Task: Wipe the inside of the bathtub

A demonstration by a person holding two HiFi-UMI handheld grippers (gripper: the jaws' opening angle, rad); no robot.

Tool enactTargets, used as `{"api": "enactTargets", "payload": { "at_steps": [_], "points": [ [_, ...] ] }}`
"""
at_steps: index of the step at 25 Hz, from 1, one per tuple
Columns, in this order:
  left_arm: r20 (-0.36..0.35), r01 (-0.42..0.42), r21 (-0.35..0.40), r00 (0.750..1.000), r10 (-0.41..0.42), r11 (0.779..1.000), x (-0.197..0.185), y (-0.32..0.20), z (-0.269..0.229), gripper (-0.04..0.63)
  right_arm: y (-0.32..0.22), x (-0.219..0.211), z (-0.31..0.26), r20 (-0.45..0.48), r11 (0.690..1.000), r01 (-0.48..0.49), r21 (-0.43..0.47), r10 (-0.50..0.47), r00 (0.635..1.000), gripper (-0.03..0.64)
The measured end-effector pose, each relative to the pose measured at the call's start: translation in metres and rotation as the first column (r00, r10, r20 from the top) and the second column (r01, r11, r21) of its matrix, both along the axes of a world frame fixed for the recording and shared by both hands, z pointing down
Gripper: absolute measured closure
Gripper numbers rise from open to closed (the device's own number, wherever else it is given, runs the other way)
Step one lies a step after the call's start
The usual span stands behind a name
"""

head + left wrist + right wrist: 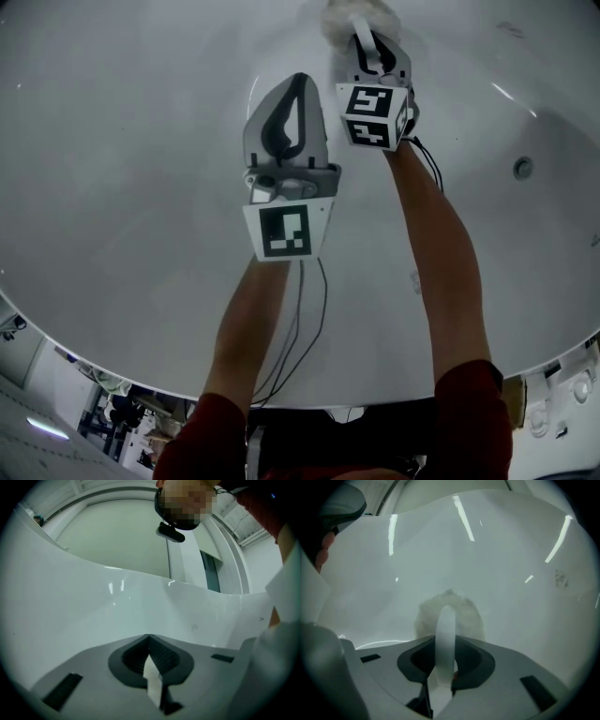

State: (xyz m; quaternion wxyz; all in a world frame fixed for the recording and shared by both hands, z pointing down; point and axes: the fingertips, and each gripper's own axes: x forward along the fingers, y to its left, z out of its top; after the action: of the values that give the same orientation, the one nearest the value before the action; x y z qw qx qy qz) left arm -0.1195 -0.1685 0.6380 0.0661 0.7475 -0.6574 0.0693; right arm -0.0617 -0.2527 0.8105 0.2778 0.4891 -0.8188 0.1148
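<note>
Holding a fluffy white pad (466, 616) against the inner wall of the bathtub (122, 187), my right gripper (373, 47) has its jaws clamped on the pad's white loop strap (446, 634). My left gripper (297, 84) hangs just beside it, lower on the wall, jaws closed tip to tip on nothing (I can't tell whether it touches the tub).
</note>
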Motion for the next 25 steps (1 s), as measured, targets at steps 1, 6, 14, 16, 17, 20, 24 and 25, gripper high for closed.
{"api": "enactTargets", "payload": {
  "at_steps": [1, 6, 14, 16, 17, 20, 24, 25],
  "points": [
    [-0.001, -0.007, -0.003, 1.0, 0.007, 1.0, 0.0, 0.0, -0.006, 0.58, 0.001, 0.0, -0.005, -0.005, 1.0, -0.001, 0.0, 0.001, 1.0, 0.525],
    [0.002, -0.04, -0.004, 0.999, 0.04, 0.999, 0.029, 0.001, -0.02, 0.58, 0.011, 0.036, -0.01, -0.032, 1.0, -0.009, -0.007, 0.009, 0.999, 0.525],
    [0.0, -0.106, -0.011, 0.994, 0.106, 0.994, 0.179, -0.007, -0.015, 0.58, 0.016, 0.201, 0.006, -0.078, 0.999, -0.049, -0.018, 0.047, 0.996, 0.525],
    [-0.002, -0.124, -0.009, 0.992, 0.124, 0.992, 0.221, -0.009, -0.014, 0.58, 0.018, 0.245, 0.009, -0.088, 0.998, -0.056, -0.018, 0.055, 0.995, 0.525],
    [-0.004, -0.136, -0.009, 0.991, 0.136, 0.991, 0.235, -0.009, -0.013, 0.58, 0.02, 0.26, 0.011, -0.095, 0.998, -0.061, -0.019, 0.059, 0.994, 0.525],
    [-0.007, -0.169, -0.009, 0.986, 0.169, 0.986, 0.266, -0.012, -0.013, 0.58, 0.022, 0.298, 0.014, -0.117, 0.996, -0.083, -0.018, 0.08, 0.99, 0.525],
    [-0.009, -0.207, -0.015, 0.978, 0.207, 0.978, 0.304, -0.018, -0.014, 0.58, 0.022, 0.353, 0.013, -0.147, 0.992, -0.125, -0.017, 0.122, 0.982, 0.525],
    [-0.01, -0.215, -0.016, 0.977, 0.215, 0.976, 0.313, -0.019, -0.015, 0.58, 0.021, 0.367, 0.013, -0.156, 0.99, -0.137, -0.016, 0.133, 0.979, 0.525]
  ]
}}
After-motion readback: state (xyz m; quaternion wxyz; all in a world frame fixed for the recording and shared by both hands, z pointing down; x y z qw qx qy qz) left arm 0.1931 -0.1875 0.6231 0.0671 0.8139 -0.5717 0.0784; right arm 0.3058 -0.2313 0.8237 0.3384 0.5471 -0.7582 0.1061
